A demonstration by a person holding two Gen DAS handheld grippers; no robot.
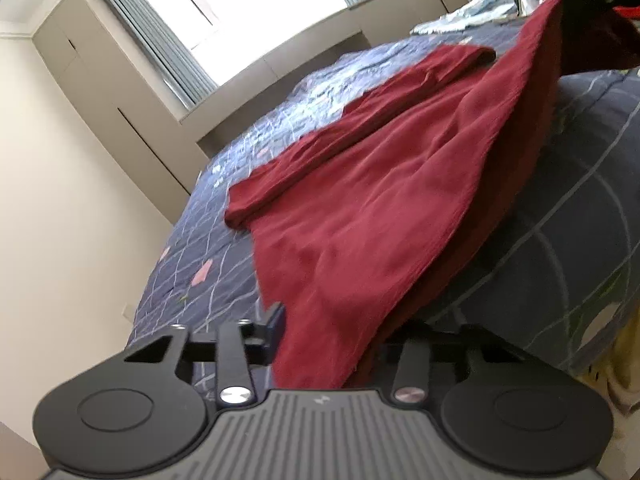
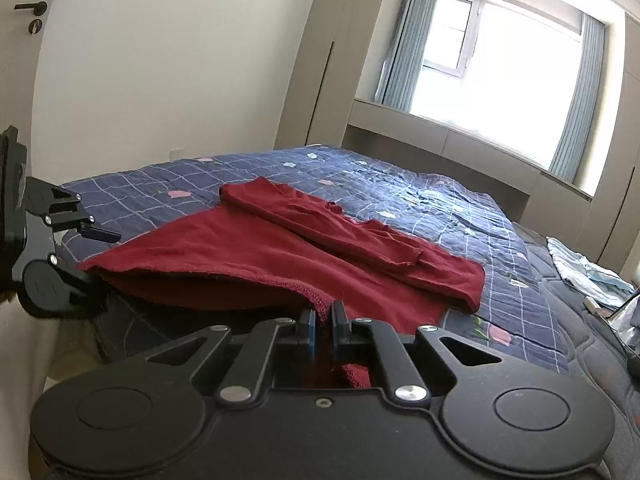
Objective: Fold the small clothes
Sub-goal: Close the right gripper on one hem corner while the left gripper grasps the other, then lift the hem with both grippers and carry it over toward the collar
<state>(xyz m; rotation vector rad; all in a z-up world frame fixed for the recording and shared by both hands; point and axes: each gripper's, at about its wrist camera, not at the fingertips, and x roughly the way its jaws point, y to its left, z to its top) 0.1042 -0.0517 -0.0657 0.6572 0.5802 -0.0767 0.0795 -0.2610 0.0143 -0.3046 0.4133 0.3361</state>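
A dark red garment [image 2: 248, 252] lies spread on the bed [image 2: 400, 184], its two sleeves folded across the body, its near hem lifted off the quilt. The right gripper [image 2: 323, 322] has its jaws clamped on the stitched hem corner. The left gripper [image 1: 332, 332] has the other hem corner between its jaws, but the cloth covers one finger, so whether they pinch it cannot be told.
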